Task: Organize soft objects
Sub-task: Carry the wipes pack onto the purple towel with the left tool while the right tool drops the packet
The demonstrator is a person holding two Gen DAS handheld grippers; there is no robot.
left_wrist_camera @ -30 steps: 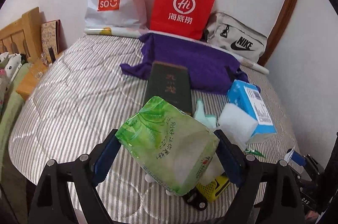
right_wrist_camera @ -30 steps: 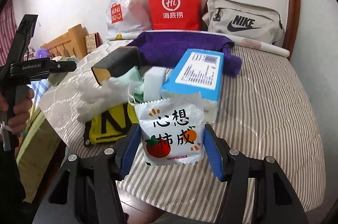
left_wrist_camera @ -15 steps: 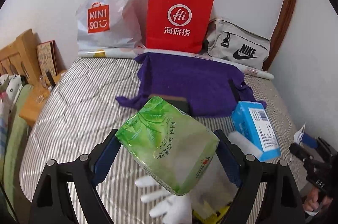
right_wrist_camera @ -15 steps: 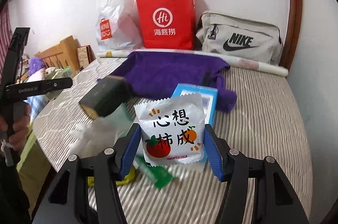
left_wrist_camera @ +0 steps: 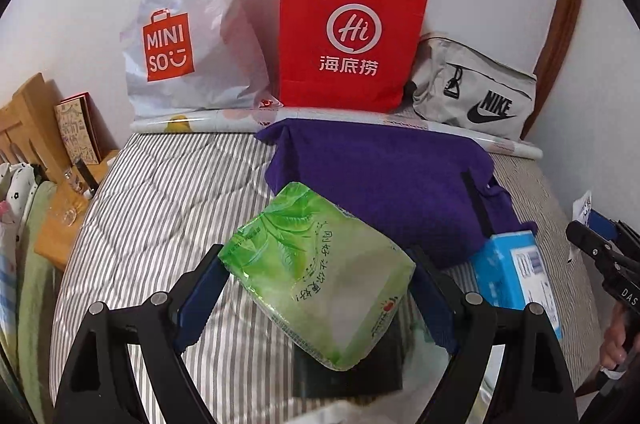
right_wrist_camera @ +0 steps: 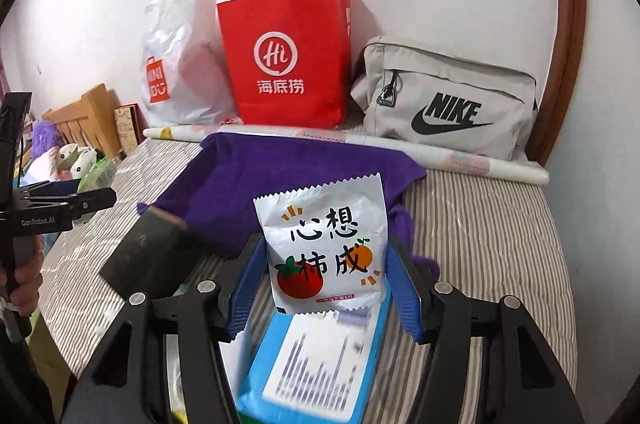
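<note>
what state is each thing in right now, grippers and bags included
left gripper: shut on green tissue pack, held above the bed
right gripper: shut on white snack packet, held upright
red paper bag: upright against the wall, handles up
Miniso bag: upright, crumpled
Nike bag: zipped shut
purple towel: lying rumpled on the bed
blue box: lying flat

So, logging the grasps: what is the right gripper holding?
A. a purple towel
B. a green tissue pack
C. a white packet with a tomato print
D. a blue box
C: the white packet sits clamped between the right gripper fingers, above the blue box.
</note>
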